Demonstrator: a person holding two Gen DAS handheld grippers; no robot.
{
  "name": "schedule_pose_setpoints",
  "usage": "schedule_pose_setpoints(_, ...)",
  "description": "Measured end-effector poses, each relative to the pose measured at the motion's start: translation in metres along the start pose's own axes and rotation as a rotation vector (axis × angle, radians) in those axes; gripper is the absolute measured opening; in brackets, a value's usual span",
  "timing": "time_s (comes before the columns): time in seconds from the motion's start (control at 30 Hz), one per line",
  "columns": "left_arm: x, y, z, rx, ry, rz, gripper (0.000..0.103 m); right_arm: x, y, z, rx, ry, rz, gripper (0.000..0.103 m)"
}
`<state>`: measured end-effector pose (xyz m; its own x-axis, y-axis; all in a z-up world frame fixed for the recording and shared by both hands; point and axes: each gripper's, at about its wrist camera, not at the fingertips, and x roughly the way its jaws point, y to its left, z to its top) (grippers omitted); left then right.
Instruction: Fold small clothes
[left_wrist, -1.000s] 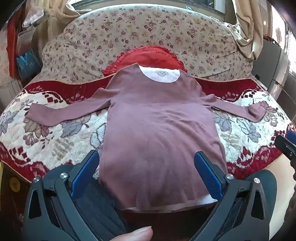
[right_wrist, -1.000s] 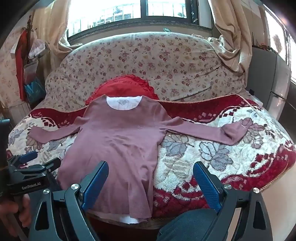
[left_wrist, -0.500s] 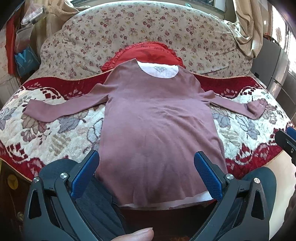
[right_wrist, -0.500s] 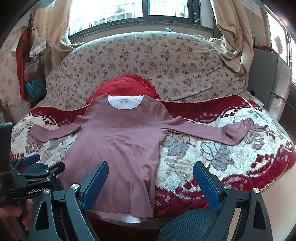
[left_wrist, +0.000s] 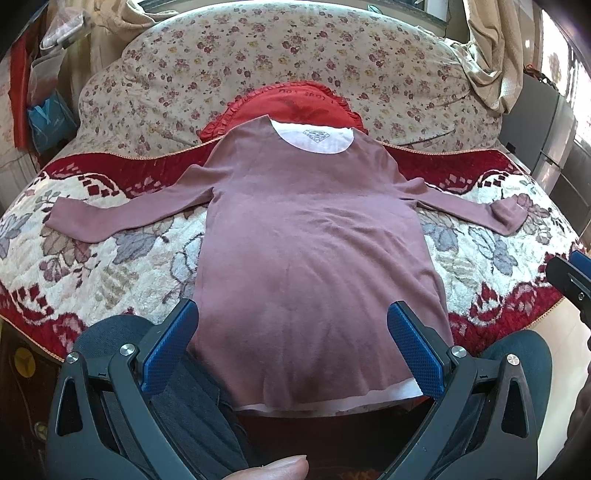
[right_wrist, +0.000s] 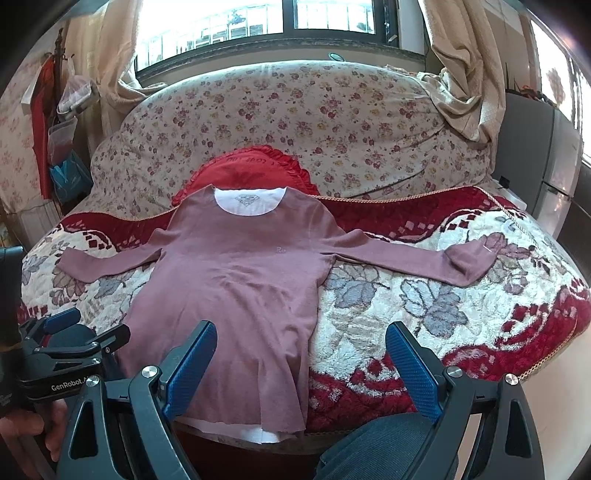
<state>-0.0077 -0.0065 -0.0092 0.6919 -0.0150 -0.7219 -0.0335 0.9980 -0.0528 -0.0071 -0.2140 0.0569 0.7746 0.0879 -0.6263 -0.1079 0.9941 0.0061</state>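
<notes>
Reading labels: "GenRobot" on left tool (right_wrist: 70, 343); "Rin" on dress (left_wrist: 314, 266) chest.
Tools: left and right tool (right_wrist: 299, 373) jaws apart, empty.
Change: both views nearer the dress.

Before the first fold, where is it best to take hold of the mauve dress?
Probably the right sleeve cuff, approached from the outer right side by the right gripper. The mauve dress lies flat, sleeves spread, and that cuff is a free, thin end.

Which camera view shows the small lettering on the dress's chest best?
The right wrist view. Small pale lettering shows on the mauve dress, on the chest towards the right-hand sleeve, though too small to read surely. In the left wrist view the dress fills more of the frame, but no lettering is discernible.
</notes>
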Motion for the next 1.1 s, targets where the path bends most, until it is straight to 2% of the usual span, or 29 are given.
schedule_pose_setpoints(1.1,0.0054,-0.0012,0.0012,0.006,0.014,-0.008,0.103,0.0026,-0.0002,0.0004,-0.008,0.008,0.003,0.092)
